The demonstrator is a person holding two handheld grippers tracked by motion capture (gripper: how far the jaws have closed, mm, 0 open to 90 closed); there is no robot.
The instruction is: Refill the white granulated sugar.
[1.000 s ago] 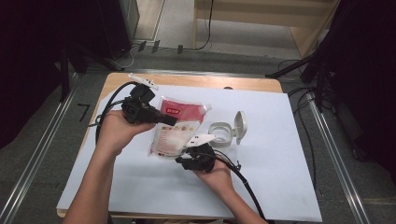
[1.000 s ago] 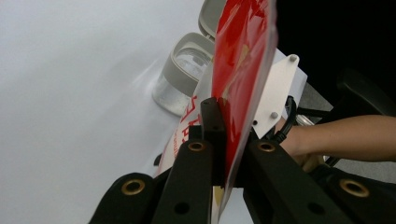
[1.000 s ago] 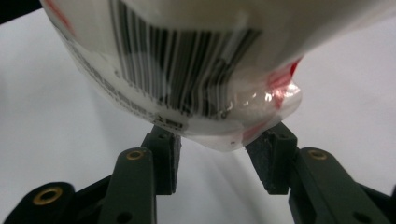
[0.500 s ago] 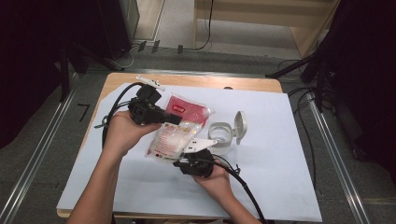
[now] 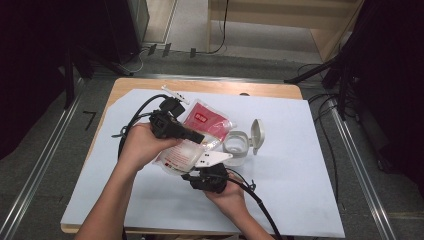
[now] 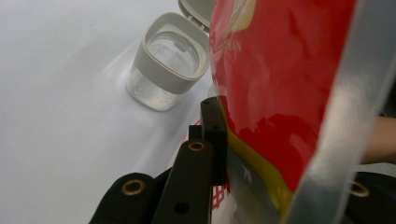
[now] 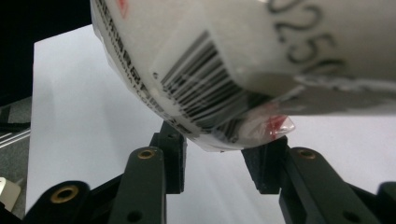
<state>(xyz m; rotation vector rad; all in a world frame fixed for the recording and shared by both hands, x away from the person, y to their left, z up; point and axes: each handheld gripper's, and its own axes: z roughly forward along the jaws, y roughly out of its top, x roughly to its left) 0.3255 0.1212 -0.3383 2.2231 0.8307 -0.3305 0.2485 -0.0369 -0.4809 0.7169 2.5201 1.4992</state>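
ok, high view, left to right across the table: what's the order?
Black left gripper shut on the red-and-white plastic pouch → clear square jar with grey rim → its grey hinged lid, flipped open. The right gripper sits under the pouch, so it is left out.

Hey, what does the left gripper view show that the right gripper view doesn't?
Left gripper view alone: the pouch's red printed face beside the shut left claw, and an open clear jar with a grey rim, its flip lid up, standing on the white sheet.

Right gripper view alone: the pouch's white underside, with a barcode and printed digits, hanging over the right claw, whose jaws stand apart below it.

Both: the same pouch and the white sheet.
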